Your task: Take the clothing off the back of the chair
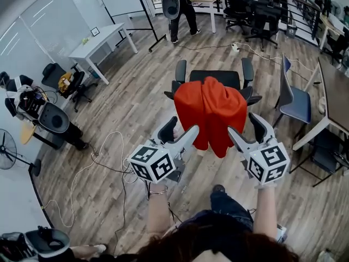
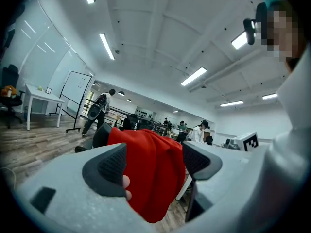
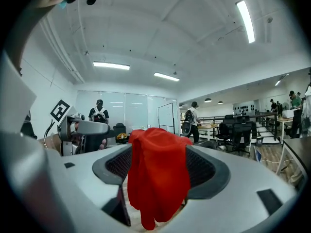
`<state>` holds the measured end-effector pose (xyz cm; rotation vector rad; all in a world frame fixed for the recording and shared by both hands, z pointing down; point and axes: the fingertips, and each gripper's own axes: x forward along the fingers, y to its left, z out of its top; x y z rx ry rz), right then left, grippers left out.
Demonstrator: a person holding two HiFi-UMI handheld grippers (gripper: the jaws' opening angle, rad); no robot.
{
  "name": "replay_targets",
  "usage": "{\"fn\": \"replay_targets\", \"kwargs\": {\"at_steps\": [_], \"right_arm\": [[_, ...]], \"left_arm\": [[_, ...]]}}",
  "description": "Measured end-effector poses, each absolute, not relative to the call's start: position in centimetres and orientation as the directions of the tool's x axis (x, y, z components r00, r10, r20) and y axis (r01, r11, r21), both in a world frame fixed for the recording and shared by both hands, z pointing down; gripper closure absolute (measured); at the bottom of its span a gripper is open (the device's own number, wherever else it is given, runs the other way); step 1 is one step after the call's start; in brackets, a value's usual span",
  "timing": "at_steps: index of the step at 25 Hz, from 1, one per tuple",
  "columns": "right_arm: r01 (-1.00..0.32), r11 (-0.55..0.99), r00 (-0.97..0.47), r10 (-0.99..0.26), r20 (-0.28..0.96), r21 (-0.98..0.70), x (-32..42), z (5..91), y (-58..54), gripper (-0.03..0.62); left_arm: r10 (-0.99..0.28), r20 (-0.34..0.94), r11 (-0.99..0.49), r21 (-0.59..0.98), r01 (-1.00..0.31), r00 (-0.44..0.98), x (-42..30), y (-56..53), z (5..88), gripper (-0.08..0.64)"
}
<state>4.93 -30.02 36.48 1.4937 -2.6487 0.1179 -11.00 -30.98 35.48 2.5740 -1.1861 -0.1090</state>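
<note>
A red garment (image 1: 212,113) hangs over the back of a black office chair (image 1: 215,78), which faces away from me. My left gripper (image 1: 185,123) is open at the garment's left edge, and my right gripper (image 1: 240,122) is open at its right edge. In the left gripper view the red garment (image 2: 150,174) shows between the spread jaws of the left gripper (image 2: 154,163), apart from both pads, with the chair back (image 2: 102,135) beside it. The right gripper view shows the red garment (image 3: 158,174) hanging between the jaws of the right gripper (image 3: 160,166); whether it touches the pads is unclear.
A blue chair (image 1: 294,100) and a dark table (image 1: 332,91) stand to the right. At the back left is a white desk (image 1: 101,40), with a person (image 1: 177,4) walking beyond it. Cables (image 1: 103,157) trail over the wood floor on the left. More black chairs (image 1: 256,10) stand at the back.
</note>
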Motion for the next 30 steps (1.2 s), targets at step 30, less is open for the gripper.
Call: {"fn": "replay_targets", "kwargs": {"at_steps": [30], "right_arm": [[-0.702, 0.695, -0.709, -0.659, 0.252, -0.157, 0.6, 42.9, -36.2, 0.210]], "left_arm": [[-0.525, 0.177, -0.688, 0.488, -0.538, 0.832, -4.8, -37.0, 42.1, 0.115]]}}
